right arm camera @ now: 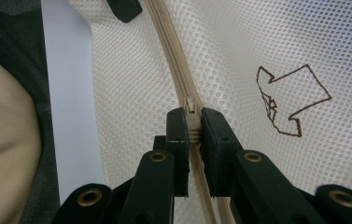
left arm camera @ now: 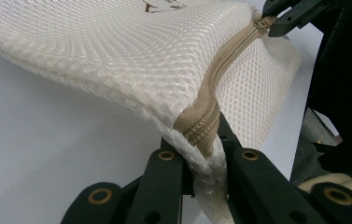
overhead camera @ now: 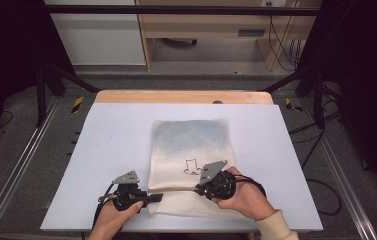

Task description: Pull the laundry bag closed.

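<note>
Running level between both grippers near the worktop's front edge, the bag's zipper sets the pull axis: left jaws pinch its end, right jaws pinch the slider.

A pale blue-white table with a wooden strip along its far edge. Black frame bars stand at both sides. Beyond, a light wooden cabinet sits on grey floor, cables dangling beside it
</note>
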